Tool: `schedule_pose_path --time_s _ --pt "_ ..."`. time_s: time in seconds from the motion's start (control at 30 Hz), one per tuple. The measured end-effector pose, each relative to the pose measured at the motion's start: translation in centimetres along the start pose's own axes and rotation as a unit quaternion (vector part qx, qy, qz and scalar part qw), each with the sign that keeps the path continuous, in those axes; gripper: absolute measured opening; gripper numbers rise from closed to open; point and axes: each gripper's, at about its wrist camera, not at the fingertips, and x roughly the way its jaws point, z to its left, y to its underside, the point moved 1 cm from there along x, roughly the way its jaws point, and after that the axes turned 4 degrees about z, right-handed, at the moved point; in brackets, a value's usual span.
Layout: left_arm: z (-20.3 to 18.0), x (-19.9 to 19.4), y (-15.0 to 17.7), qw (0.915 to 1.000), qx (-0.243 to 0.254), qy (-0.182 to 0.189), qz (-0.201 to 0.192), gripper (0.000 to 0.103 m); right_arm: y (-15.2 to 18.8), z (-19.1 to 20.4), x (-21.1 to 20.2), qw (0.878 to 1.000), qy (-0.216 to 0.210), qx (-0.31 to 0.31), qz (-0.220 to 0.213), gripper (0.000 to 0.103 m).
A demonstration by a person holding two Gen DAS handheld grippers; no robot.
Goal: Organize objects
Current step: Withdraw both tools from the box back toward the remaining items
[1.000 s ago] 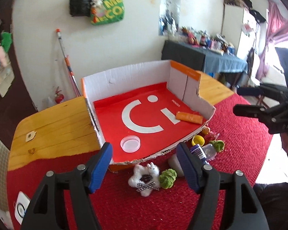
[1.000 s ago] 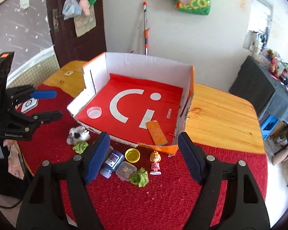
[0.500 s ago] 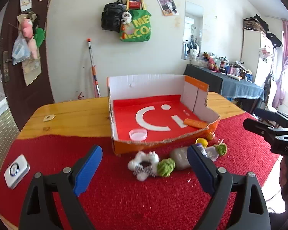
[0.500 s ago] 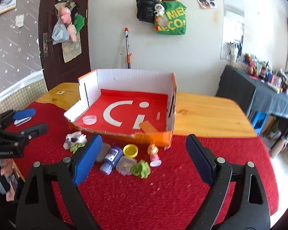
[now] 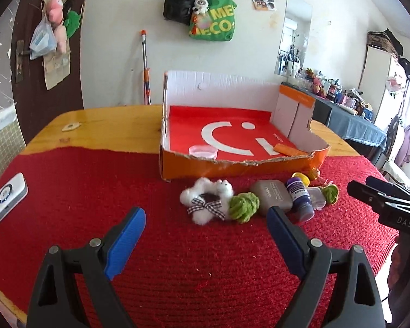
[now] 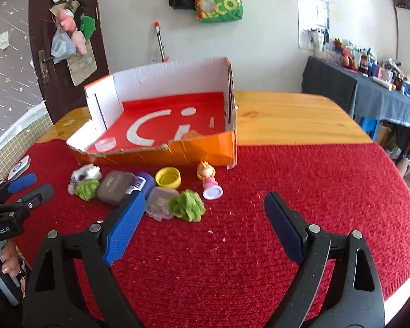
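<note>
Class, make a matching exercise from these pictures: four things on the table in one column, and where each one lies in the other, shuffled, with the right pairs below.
Things:
1. clear round lid
2. white plush
3. doll
4. white device

Places:
A. on the red mat, far to the left, away from the other items
B. inside the box
C. lying on its side beside the yellow cap
D. touching a green ball, in front of the box

Pairs: 1-B, 2-D, 3-C, 4-A

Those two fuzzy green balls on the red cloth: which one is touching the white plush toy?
The green ball at the left end of the row, wedged between the white plush toy and the grey case. The other green ball lies at the far right end, beside a clear little box.
</note>
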Motion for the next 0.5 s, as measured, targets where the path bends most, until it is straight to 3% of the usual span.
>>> schedule_pose_path --time_s 0.3,0.5 --pt "0.9 1.4 -0.2 0.9995 -0.019 -0.004 0.023 0.092 0.5 -0.6 1.5 1.0 -0.002 0.006 0.029 0.089" --pt "1.5 3.3 -0.9 0.998 -0.015 -0.009 0.061 0.092 0.2 -0.9 2.2 0.999 -0.003 0.008 0.042 0.089"
